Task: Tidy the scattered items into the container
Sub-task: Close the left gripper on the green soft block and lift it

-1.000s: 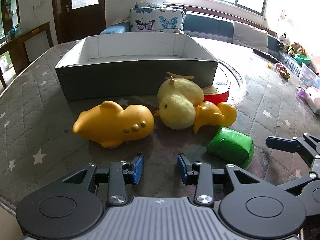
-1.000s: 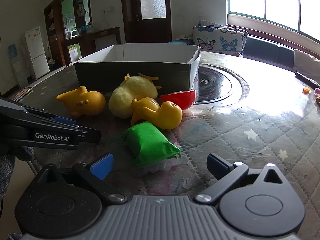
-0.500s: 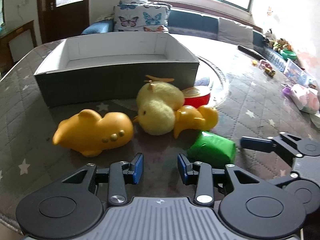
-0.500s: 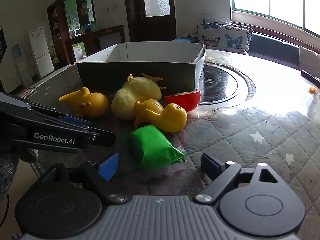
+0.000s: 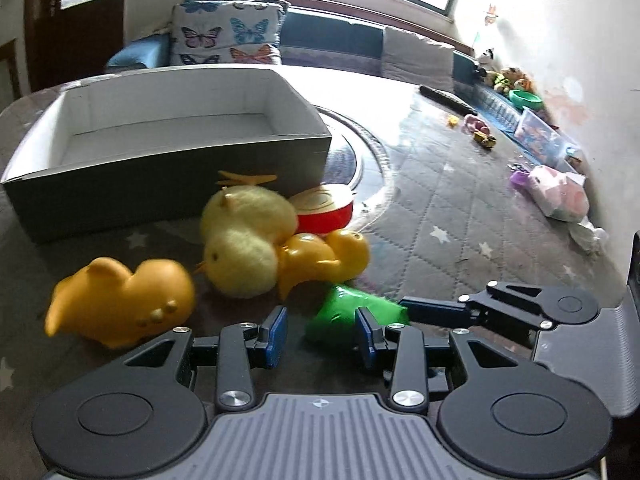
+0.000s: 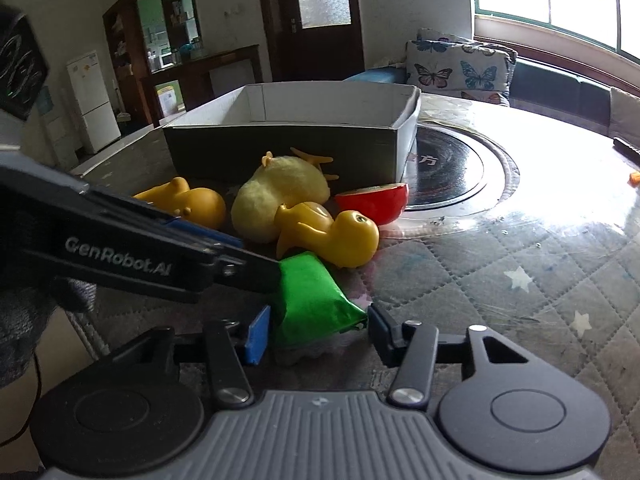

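Observation:
A grey open box with a white inside stands at the back. In front of it lie an orange whale toy, a yellow plush chick, a yellow rubber duck, a red half apple and a green packet. My right gripper is open with its jaws on either side of the green packet. My left gripper is open and empty, just left of the packet.
The table has a quilted star cloth under a clear cover and a dark round turntable. Small toys and a pink bag lie along the right edge. A sofa with butterfly cushions stands behind.
Both grippers moved in toward the green packet. The right gripper's jaws now straddle it and have narrowed. The left gripper swung right, close beside the packet.

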The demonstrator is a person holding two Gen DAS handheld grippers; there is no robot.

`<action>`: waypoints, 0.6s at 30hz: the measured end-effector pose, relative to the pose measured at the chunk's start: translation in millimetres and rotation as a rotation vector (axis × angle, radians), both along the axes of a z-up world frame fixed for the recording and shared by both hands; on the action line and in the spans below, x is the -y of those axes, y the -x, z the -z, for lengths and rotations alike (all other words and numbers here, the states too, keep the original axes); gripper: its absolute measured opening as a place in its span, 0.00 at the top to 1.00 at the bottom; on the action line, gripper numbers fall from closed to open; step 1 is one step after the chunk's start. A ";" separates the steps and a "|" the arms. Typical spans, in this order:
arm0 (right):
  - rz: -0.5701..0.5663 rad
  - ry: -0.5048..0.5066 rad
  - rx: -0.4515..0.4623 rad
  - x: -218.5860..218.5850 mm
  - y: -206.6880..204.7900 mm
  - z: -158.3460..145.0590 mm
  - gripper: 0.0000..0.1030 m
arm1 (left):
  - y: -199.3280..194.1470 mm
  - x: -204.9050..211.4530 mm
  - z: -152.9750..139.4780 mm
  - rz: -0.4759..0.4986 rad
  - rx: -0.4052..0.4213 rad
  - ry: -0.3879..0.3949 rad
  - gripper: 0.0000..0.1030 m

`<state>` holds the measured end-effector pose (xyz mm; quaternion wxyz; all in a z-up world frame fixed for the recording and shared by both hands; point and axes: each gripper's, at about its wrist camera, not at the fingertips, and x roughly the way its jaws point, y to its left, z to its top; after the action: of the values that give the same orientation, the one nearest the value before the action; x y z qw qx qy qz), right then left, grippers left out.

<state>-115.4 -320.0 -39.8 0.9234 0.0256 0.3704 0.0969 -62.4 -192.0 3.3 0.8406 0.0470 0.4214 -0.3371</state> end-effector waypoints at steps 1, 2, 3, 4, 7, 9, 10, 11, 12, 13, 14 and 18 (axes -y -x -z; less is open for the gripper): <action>-0.001 0.004 -0.002 -0.4 0.0 0.2 0.50 | -1.5 1.3 -0.2 0.007 -0.006 0.004 0.62; -0.005 0.006 -0.003 -0.5 0.0 0.3 0.50 | -3.2 2.4 -0.2 0.014 -0.012 0.007 0.62; -0.009 0.009 -0.005 -0.6 0.1 0.3 0.50 | -5.4 3.3 0.6 0.019 -0.020 0.010 0.61; -0.012 0.010 -0.006 -0.6 -0.1 0.3 0.51 | -7.6 4.0 1.7 0.019 -0.028 0.014 0.61; -0.019 0.016 -0.010 -0.6 -1.1 0.0 0.51 | -14.1 3.5 3.8 0.015 -0.061 0.035 0.60; -0.025 0.019 -0.012 -0.7 -1.9 0.1 0.51 | -17.7 3.4 5.4 0.023 -0.080 0.049 0.60; -0.028 0.021 -0.013 -0.7 -2.2 0.2 0.51 | -20.2 3.1 6.6 0.026 -0.094 0.058 0.60; -0.031 0.023 -0.014 -0.6 -2.5 0.3 0.51 | -22.5 2.8 7.3 0.025 -0.109 0.067 0.60; -0.035 0.024 -0.014 -0.6 -3.4 0.9 0.51 | -24.6 2.6 8.1 0.026 -0.124 0.075 0.60; -0.037 0.026 -0.014 -0.5 -3.8 1.1 0.51 | -26.7 2.3 8.8 0.027 -0.139 0.084 0.60; -0.039 0.027 -0.014 -0.4 -3.8 1.1 0.51 | -28.6 2.3 9.7 0.029 -0.152 0.092 0.60; -0.048 0.041 -0.011 -1.6 -4.7 1.8 0.51 | -32.3 2.9 13.8 0.041 -0.188 0.120 0.60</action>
<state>-110.7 -318.4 -41.7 0.9192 -0.0019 0.3779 0.1110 -30.1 -194.9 -10.5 0.7916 -0.0266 0.4764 -0.3817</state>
